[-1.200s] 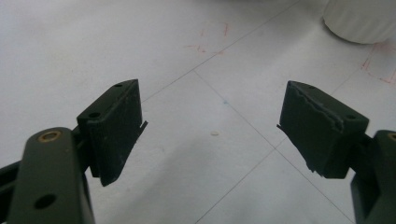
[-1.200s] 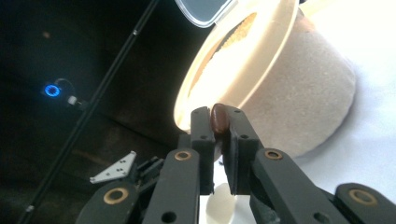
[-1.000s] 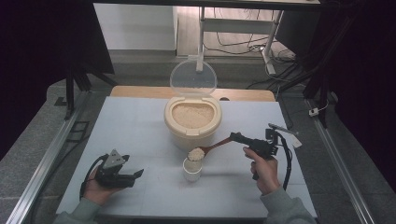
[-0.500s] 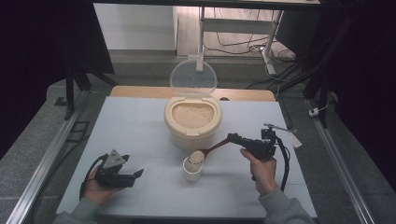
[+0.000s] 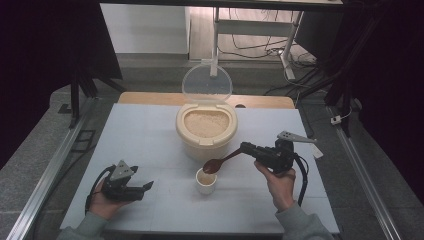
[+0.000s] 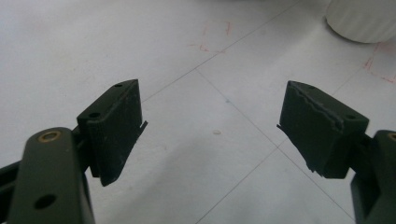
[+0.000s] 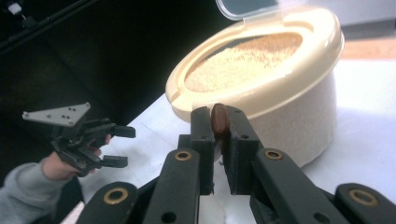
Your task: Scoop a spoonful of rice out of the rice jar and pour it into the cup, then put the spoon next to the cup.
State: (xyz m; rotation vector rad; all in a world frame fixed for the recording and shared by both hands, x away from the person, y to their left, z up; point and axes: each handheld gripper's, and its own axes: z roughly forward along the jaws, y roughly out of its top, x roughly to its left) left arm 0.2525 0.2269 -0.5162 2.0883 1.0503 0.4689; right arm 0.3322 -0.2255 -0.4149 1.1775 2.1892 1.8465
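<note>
My right gripper is clamping the brown spoon over the small cup; my left gripper is resting apart, holding nothing.

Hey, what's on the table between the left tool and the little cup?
Nothing: in the high view, bare white table separates the left tool from the cup.

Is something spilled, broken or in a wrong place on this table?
Almost nothing. One small grain or crumb lies alone on the table between the open jaws of the left gripper. The spoon is over the cup, and the rice container stands upright, lid open.
</note>
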